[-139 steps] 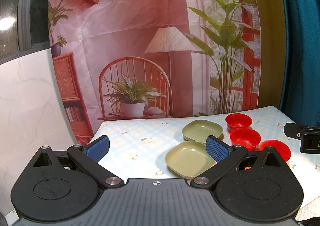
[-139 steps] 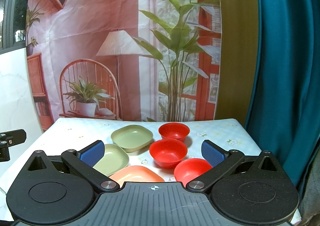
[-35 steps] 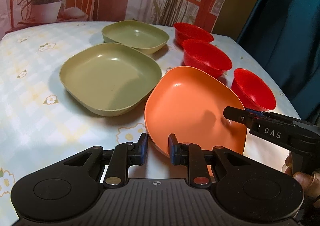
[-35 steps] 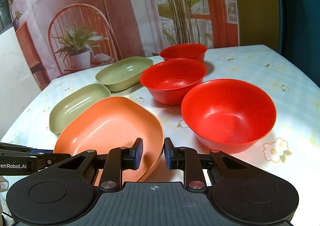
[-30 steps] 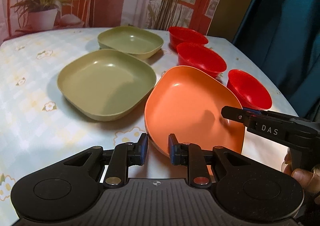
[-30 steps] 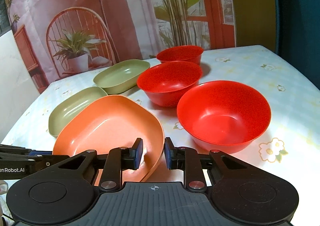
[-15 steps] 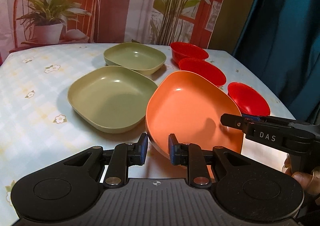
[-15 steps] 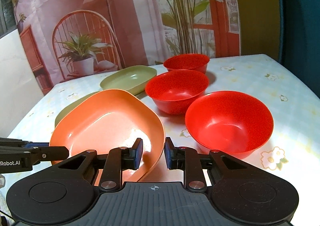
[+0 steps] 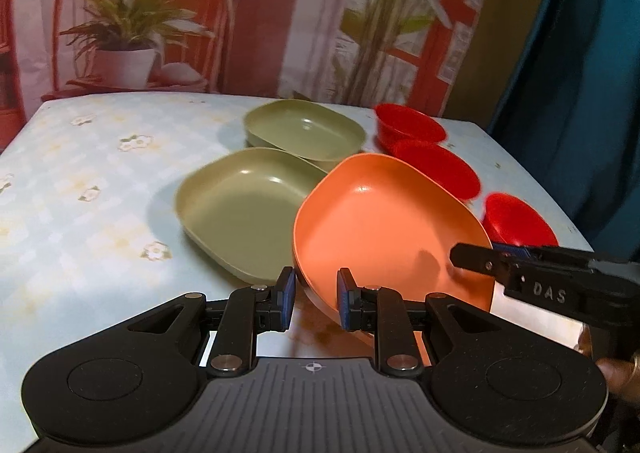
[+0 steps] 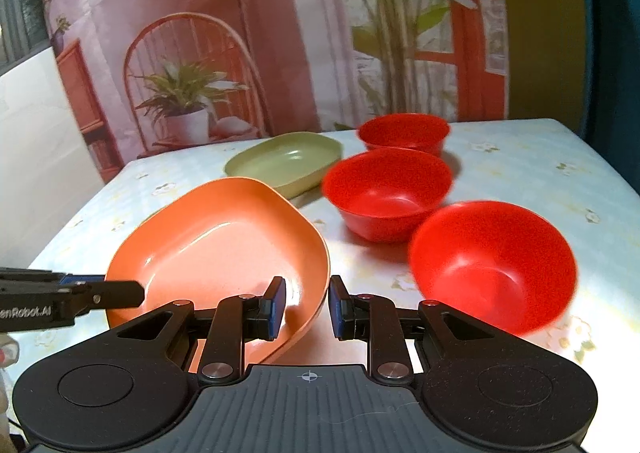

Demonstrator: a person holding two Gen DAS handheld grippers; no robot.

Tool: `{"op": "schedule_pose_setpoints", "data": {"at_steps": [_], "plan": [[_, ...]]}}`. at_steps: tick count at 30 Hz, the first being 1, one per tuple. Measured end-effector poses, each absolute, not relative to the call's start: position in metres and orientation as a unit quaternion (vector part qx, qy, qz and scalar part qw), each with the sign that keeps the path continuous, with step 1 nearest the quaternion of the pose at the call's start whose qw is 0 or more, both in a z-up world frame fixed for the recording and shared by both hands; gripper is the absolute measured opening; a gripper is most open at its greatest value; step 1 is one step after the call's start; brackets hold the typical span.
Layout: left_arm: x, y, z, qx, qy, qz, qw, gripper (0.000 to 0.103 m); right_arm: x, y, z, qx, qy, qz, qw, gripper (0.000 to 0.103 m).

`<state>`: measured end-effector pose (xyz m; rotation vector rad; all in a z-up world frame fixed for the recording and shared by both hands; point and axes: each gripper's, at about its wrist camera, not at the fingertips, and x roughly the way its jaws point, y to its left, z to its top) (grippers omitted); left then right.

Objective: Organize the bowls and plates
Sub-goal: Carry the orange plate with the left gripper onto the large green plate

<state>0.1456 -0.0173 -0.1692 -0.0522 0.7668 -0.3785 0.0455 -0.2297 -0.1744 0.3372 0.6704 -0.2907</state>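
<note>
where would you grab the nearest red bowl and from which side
Take the nearest red bowl by its thin rim, probably at the edge closest to the right gripper, one finger inside the wall and one outside. It sits upright and open, and is too wide to span whole.

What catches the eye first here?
An orange plate, tilted up off the flowered table, is gripped at its near rim by both the left gripper and the right gripper. Three red bowls line its right; two green plates sit left and behind.
</note>
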Motion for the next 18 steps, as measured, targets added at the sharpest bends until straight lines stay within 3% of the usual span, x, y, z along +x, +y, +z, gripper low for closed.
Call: {"op": "schedule_pose_setpoints", "data": {"at_steps": [18], "plan": [[0.225, 0.024, -0.161, -0.025, 0.381, -0.119, 0.917, 0.023, 0.154, -0.209, -0.175, 0.156, 0.346, -0.093, 0.92, 0.022]]}}
